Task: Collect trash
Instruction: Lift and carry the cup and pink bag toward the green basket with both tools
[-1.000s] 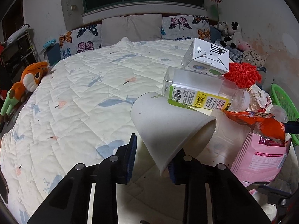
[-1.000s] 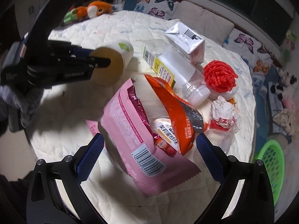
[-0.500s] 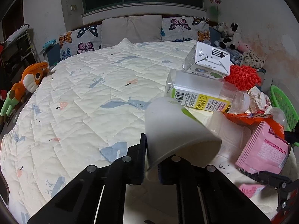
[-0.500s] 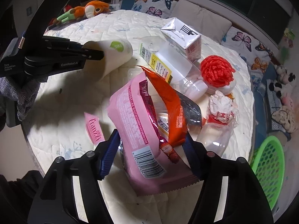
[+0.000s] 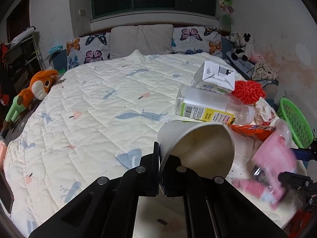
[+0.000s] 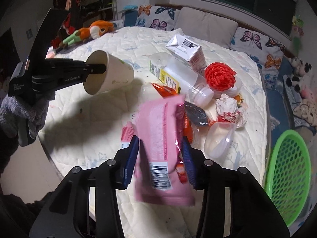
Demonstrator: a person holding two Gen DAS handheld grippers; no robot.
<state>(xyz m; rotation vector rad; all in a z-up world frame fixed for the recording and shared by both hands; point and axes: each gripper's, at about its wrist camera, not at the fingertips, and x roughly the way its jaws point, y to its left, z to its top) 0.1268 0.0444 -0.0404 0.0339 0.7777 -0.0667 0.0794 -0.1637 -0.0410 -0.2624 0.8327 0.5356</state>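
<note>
My left gripper (image 5: 161,162) is shut on the rim of a white paper cup (image 5: 198,148), held tilted above the bed's near edge; it shows in the right wrist view as the left gripper (image 6: 99,69) with the cup (image 6: 111,75). My right gripper (image 6: 160,158) is shut on a pink snack bag (image 6: 160,138), lifted off the quilt; the bag (image 5: 273,164) looks blurred in the left wrist view. A plastic bottle (image 6: 178,75), a white carton (image 6: 186,47), an orange wrapper (image 6: 168,90), crumpled paper (image 6: 229,107) and a clear lid (image 6: 220,136) lie on the bed.
A green mesh basket (image 6: 287,174) stands on the floor right of the bed. A red yarn ball (image 6: 220,76) sits by the bottle. A plush toy (image 5: 33,91) lies at the bed's left edge. Pillows (image 5: 141,37) line the headboard.
My right gripper closed on the pink bag and lifted it. My left gripper closed on the cup's rim and raised it, turning its mouth toward the camera.
</note>
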